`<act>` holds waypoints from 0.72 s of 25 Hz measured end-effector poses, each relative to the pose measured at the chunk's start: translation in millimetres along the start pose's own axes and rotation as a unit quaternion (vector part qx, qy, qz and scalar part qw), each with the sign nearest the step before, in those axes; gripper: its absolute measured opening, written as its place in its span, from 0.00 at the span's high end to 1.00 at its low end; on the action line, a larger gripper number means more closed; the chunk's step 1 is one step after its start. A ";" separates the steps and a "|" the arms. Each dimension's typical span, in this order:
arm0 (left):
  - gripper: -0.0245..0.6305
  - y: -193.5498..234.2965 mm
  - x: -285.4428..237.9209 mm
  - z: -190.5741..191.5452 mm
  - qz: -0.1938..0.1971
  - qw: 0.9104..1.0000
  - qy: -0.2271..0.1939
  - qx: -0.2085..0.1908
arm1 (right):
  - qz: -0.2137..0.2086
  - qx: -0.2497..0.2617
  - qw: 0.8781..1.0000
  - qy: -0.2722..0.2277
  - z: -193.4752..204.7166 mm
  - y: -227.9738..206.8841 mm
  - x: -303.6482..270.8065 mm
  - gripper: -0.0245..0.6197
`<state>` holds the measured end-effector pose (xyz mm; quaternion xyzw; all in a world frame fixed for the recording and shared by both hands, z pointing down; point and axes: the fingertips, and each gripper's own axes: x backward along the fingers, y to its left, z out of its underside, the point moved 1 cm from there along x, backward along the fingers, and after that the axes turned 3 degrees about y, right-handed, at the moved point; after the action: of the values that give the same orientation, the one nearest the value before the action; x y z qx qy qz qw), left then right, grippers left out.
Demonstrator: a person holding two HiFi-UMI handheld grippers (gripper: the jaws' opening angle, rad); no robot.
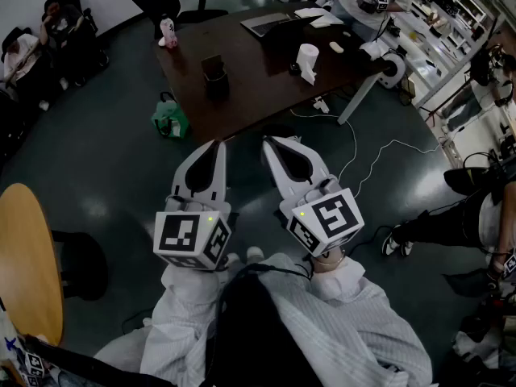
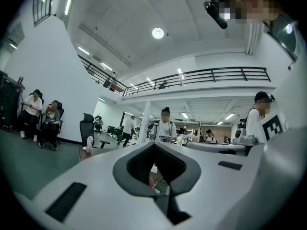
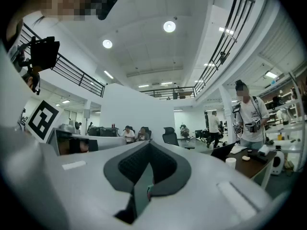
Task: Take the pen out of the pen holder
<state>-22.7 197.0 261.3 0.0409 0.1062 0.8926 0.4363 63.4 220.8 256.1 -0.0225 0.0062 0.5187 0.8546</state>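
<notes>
A dark pen holder point(image 1: 215, 79) stands on the brown table point(image 1: 250, 79), near its left front part. Something dark sticks up from it, but I cannot make out a pen clearly. Both grippers are held level in front of the person's chest, well short of the table and over the floor. The left gripper point(image 1: 216, 145) has its jaws together with nothing between them, and the left gripper view shows the same for that gripper point(image 2: 154, 145). My right gripper point(image 1: 268, 142) is likewise shut and empty, as its own view confirms of the gripper point(image 3: 148, 145).
On the table are a pink bottle point(image 1: 168, 32), a laptop point(image 1: 266, 24), a white cup point(image 1: 308, 59) and papers. A green bag point(image 1: 169, 119) and cables point(image 1: 355, 147) lie on the floor by the table. A round wooden table point(image 1: 28, 264) stands at left. People stand and sit around the room.
</notes>
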 end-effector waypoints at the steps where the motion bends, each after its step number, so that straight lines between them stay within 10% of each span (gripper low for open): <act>1: 0.96 -0.1 -0.4 -0.7 0.001 1.000 0.000 -0.001 | 0.000 -0.001 1.000 0.000 -0.5 -0.5 0.0 0.96; 18: 0.96 -0.9 -13.1 -0.3 -0.011 1.000 -0.004 -0.001 | -0.006 -0.010 1.000 -0.010 -1.8 -11.2 -3.6 0.96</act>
<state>-14.0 187.2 261.1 0.0429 0.1039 0.8878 0.4463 71.7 212.4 254.8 -0.0261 -0.0074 0.5139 0.8574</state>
